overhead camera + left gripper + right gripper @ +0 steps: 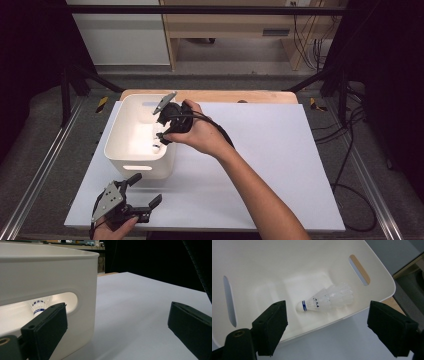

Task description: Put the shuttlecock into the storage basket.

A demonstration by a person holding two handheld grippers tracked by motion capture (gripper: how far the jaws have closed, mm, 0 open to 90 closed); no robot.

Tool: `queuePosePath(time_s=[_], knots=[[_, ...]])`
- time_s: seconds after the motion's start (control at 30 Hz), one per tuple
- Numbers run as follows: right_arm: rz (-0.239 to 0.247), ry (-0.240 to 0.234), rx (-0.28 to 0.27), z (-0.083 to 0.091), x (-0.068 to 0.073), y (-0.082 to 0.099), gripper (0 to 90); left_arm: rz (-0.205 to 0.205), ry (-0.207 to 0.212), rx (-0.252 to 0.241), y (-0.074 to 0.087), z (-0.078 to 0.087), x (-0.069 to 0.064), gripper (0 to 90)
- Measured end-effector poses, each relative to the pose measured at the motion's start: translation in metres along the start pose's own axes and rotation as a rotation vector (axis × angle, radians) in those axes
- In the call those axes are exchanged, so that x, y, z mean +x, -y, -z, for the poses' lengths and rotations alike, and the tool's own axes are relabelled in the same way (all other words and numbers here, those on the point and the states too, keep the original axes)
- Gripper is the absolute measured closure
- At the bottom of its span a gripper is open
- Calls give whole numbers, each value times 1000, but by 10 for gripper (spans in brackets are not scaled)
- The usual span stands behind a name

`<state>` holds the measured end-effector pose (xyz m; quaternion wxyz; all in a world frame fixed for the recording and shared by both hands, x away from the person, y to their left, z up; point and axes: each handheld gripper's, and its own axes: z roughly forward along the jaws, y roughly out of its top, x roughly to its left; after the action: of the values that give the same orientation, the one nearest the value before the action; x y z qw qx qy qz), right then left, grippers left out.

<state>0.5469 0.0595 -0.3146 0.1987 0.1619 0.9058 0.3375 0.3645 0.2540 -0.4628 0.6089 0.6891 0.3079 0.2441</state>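
High view: a white plastic bin (131, 150) stands on a pale sheet (260, 165) laid over a wooden table (210, 95); both of the person's hands come in from the bottom edge.
Right gripper (161, 131): held over the bin's open top and tipped down into it; jaws spread wide, with nothing between the pads.
Right gripper view: the shuttlecock (325, 300) lies on its side on the bin's floor (294, 290), cork end with its blue band towards the left jaw, feather skirt towards the right; it is below the jaws and apart from both.
Bin: slot handles are cut into its walls, and the wall nearest the camera runs across between the two jaws.
Left gripper (145, 192): low on the sheet just in front of the bin, jaws released and empty.
Left gripper view: the bin's near wall (50, 277) stands close beside the left jaw; part of the shuttlecock (39, 306) shows through the handle slot.
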Motion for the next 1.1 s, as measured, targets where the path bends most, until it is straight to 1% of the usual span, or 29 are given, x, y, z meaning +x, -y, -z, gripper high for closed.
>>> queuePosePath(time_s=[0.1, 0.2, 0.23, 0.27, 0.4, 0.43, 0.53, 0.7, 1.1], knots=[[-5, 1, -12, 3, -1, 3, 140, 0, 1, -1, 0, 0, 0, 25], [-26, 0, -30, 7, -1, 4, 122, -2, 1, 1, 0, 0, 0, 24], [-19, 0, -30, 9, -1, 5, 120, -1, 1, 1, 0, 0, 0, 24], [-32, -1, -38, 11, -1, 6, 120, -1, 1, 1, 0, 0, 0, 23], [-51, -8, -60, 17, -4, 9, 105, 0, 0, 0, 0, 0, 0, 22], [-53, -3, -55, 19, -4, 10, 100, 1, 0, -1, 0, 0, 0, 22], [-69, -11, -68, 22, -6, 13, 90, 0, -1, -1, 0, 0, 0, 22], [-81, -21, -89, 28, -9, 19, 68, 3, -1, -3, 0, 0, 0, 22], [-137, -8, -125, 46, -19, 39, 64, 3, -2, -1, 0, 0, 0, 20]])
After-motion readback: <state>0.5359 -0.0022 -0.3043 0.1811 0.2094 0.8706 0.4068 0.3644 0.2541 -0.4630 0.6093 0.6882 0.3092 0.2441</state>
